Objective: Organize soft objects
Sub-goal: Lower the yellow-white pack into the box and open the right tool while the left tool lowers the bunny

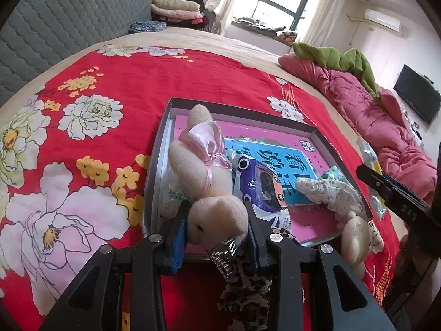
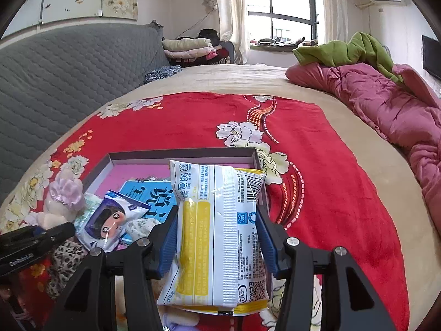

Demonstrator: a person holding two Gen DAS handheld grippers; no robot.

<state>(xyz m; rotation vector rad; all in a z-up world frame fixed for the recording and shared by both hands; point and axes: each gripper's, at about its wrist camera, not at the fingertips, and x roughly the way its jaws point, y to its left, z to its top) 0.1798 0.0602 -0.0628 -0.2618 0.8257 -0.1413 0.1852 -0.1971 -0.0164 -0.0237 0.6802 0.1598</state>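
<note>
Two soft things are being held over the tray point(image 1: 317, 133) on the bed point(image 1: 137, 82). Left gripper point(image 1: 217, 229) jaws are squeezing the plush rabbit point(image 1: 209, 176) at its head; it is looking light and squashy. Right gripper point(image 2: 217, 237) jaws are clamping the tissue pack point(image 2: 217, 220), whose wrapper is probably slippery. Its lower end is being cut off, and the tray's near edge is hidden.
</note>
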